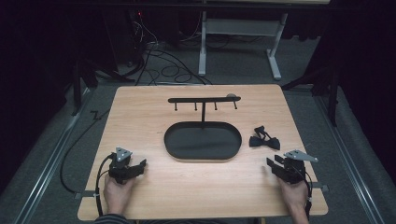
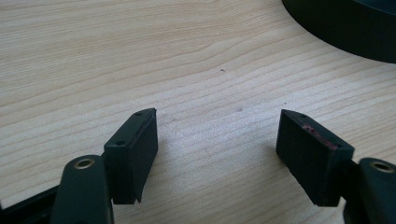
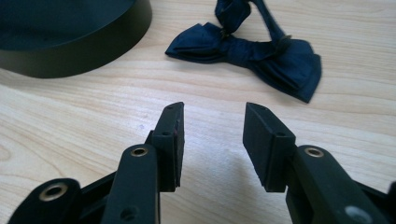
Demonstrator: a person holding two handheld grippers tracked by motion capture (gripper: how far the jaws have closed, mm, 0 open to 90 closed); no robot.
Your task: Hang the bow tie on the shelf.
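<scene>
On the near right part of the wooden table (image 1: 154,186) I hold my right gripper (image 1: 276,164) low over the bare wood, its jaws parted with nothing between them and pointing up the table toward the dark navy bow tie (image 1: 264,139). In the right gripper view the bow tie (image 3: 261,49) lies flat on the wood just ahead of my right gripper (image 3: 213,122), slightly to the right of the gap between the jaws and well clear of both pads; its strap loops away behind the bow. To the bow tie's left stands the black oval tray (image 1: 173,136), whose low wall (image 3: 93,51) fills the upper left corner of that view, and the two do not touch. From the tray's far edge rises a thin post carrying a black crossbar with small hooks (image 1: 204,100). On the near left side my left gripper (image 1: 142,164) rests over bare wood, jaws standing wide apart and empty; in the left gripper view my left gripper (image 2: 217,119) faces plain tabletop, with the tray's rim (image 2: 336,28) at the upper right.
</scene>
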